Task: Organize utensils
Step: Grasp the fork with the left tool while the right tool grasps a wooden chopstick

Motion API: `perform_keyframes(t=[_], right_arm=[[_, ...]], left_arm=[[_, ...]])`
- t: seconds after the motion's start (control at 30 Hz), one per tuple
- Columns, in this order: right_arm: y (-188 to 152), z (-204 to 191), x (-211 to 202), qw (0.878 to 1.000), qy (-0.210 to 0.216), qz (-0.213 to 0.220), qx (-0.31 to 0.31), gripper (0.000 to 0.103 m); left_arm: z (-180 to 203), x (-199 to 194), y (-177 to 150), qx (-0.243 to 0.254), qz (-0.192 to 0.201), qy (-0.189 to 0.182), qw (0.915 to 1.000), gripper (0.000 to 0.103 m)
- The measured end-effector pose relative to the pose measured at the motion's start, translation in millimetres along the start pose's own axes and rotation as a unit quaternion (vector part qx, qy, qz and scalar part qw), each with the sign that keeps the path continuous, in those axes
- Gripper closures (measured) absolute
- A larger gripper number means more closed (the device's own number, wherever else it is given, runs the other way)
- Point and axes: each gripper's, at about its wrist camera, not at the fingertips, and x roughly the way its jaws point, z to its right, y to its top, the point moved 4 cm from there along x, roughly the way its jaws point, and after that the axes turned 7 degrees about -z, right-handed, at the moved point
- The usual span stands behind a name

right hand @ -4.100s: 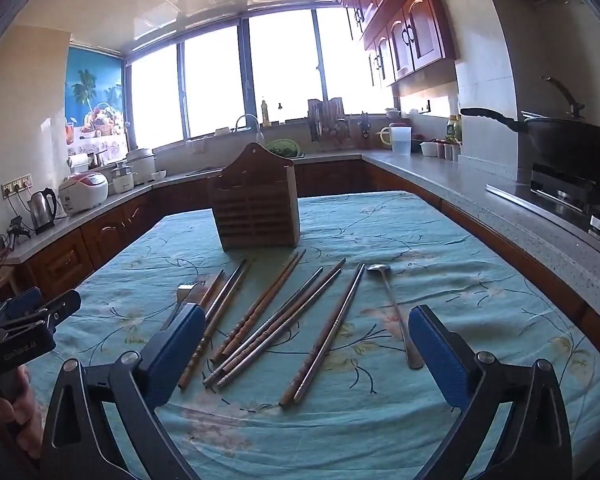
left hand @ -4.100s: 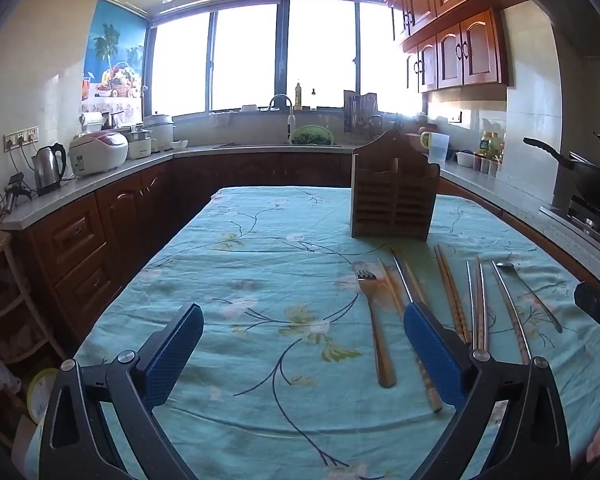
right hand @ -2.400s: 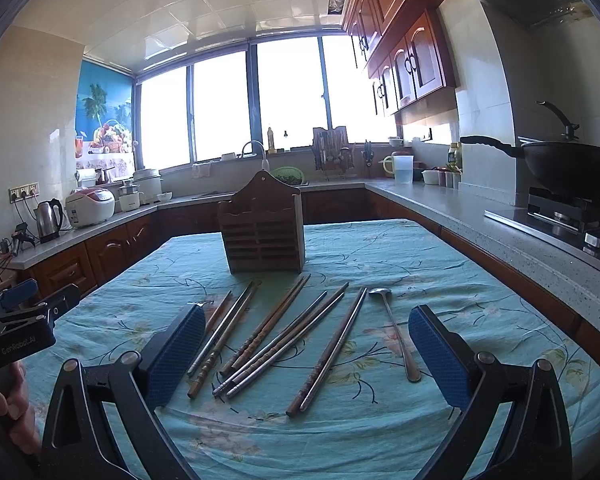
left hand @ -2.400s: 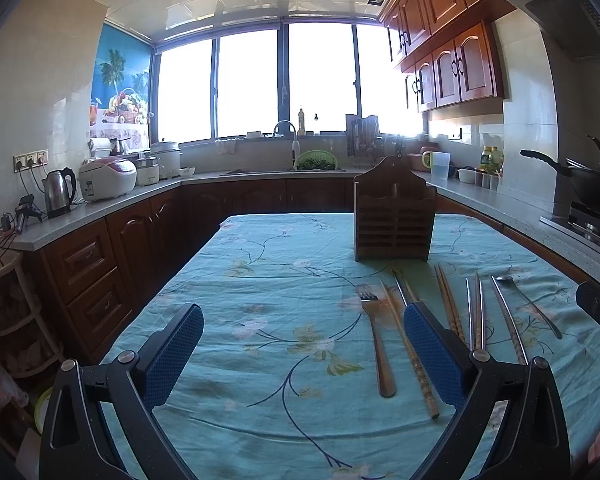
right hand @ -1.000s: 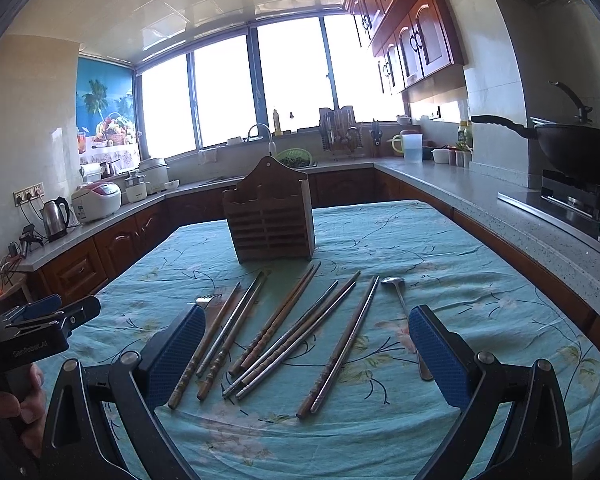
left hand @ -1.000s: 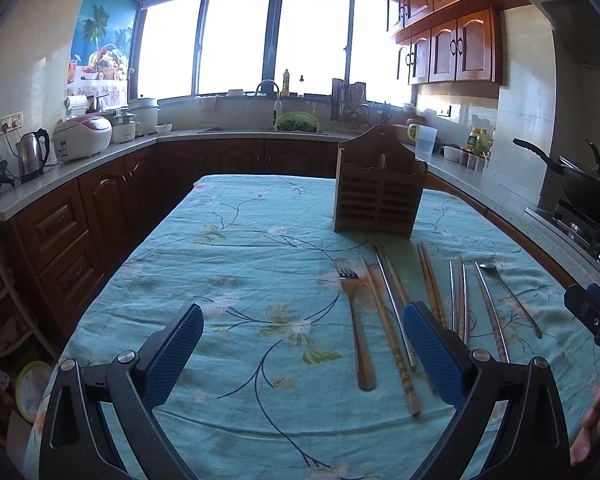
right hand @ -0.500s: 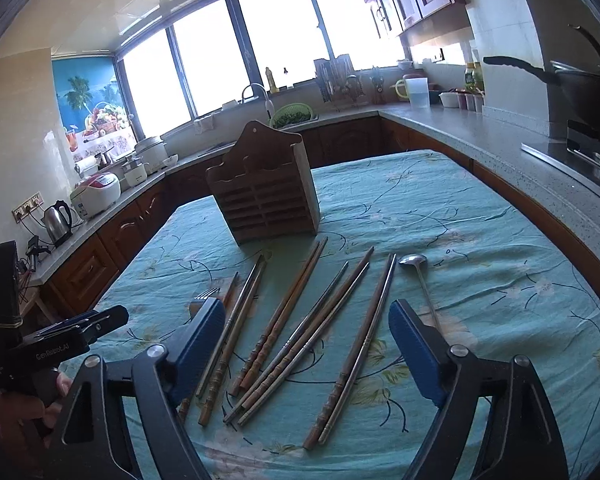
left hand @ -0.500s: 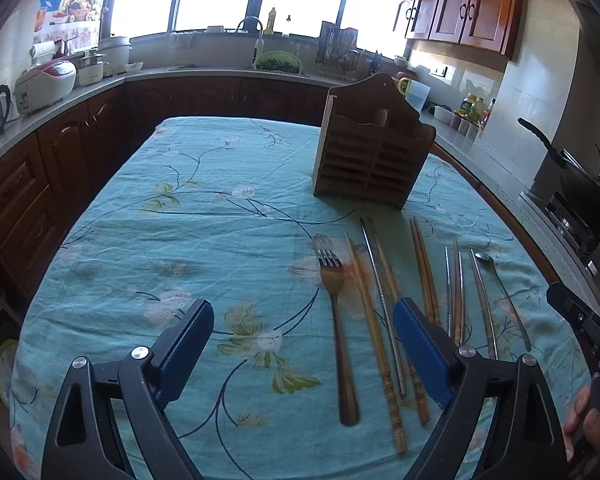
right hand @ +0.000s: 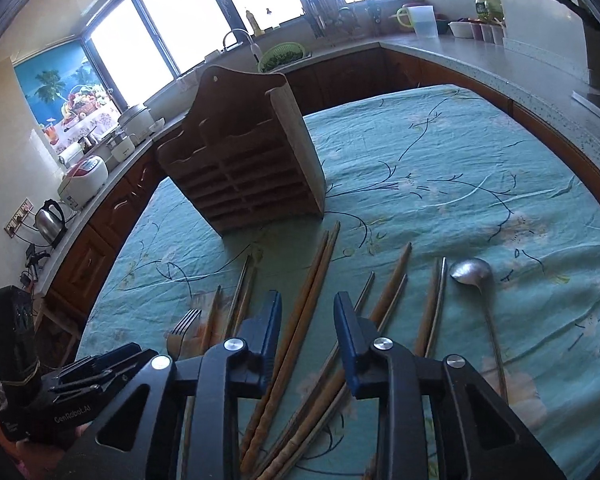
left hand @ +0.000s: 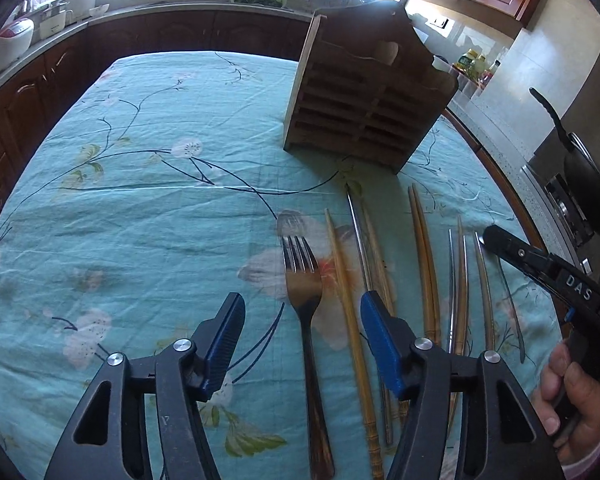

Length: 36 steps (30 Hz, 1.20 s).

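Utensils: steel fork [left hand: 306, 304], wood chopsticks [right hand: 296, 332], slatted wooden caddy [left hand: 364, 104] w/ floral cloth [left hand: 160, 200].

The right tool [right hand: 306, 332] hangs above the near edge of the tabletop [right hand: 480, 168], draped in a teal floral cloth; its blue-padded jaws have just been closing, a pair of brown wooden chopsticks [right hand: 300, 312] showing in the narrow gap, contact unclear. A slatted brown wooden utensil holder [right hand: 244, 168] stands upright farther in. A long-handled silver metal spoon [right hand: 474, 280] lies toward the right edge.
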Motion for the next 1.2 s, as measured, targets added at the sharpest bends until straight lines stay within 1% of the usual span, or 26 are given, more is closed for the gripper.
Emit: perform_keyframes(t=[0.17,0.23,0.27,0.33,0.4,0.47,0.6,0.63,0.67,0.77,0.83,0.9,1.1,1.2], right_arm=[[17,2,37,0.999,-0.009,-0.036,0.004,0.084],[21,3,49,0.999,-0.019,-0.047,0.001,0.085],[21,4,53,0.998,-0.021,-0.052,0.002,0.086],[22,6,62,0.998,-0.031,-0.063,0.002,0.088],[21,9,70,0.997,-0.034,-0.076,0.005,0.088],[22,9,73,0.996,-0.029,-0.079,0.004,0.089],[29,5,78,0.996,-0.044,-0.082,-0.015,0.089],[32,3,81,0.995,-0.049,-0.085,-0.021,0.09],[35,3,82,0.995,-0.052,-0.087,-0.024,0.095],[37,6,85,0.995,-0.049,-0.089,-0.02,0.096],[36,7,83,0.995,-0.039,-0.088,-0.009,0.096],[34,9,73,0.997,-0.017,-0.079,0.006,0.096],[33,0,20,0.999,0.026,-0.028,0.005,0.097],[32,-7,-8,0.999,0.038,-0.004,-0.003,0.098]], left_arm=[[-1,25,11,0.0,-0.031,-0.006,0.9995,0.063],[1,36,14,0.001,-0.041,-0.007,0.9991,0.065],[1,38,12,0.001,-0.044,-0.007,0.999,0.067],[1,42,15,0.006,-0.043,-0.005,0.9991,0.069],[2,45,17,0.008,-0.044,-0.004,0.999,0.076],[3,50,20,0.012,-0.047,-0.002,0.9988,0.081],[5,55,23,0.019,-0.046,-0.011,0.9987,0.081],[4,54,23,0.018,-0.045,-0.014,0.9987,0.081],[3,54,23,0.016,-0.044,-0.017,0.9988,0.082],[0,55,22,0.008,-0.042,-0.027,0.9987,0.082],[-4,52,21,0.002,-0.038,-0.034,0.9987,0.082],[-6,45,21,-0.004,-0.029,-0.041,0.9987,0.082],[-9,8,16,-0.006,0.012,-0.052,0.9986,0.082],[-7,-14,11,-0.001,0.033,-0.057,0.9978,0.082]])
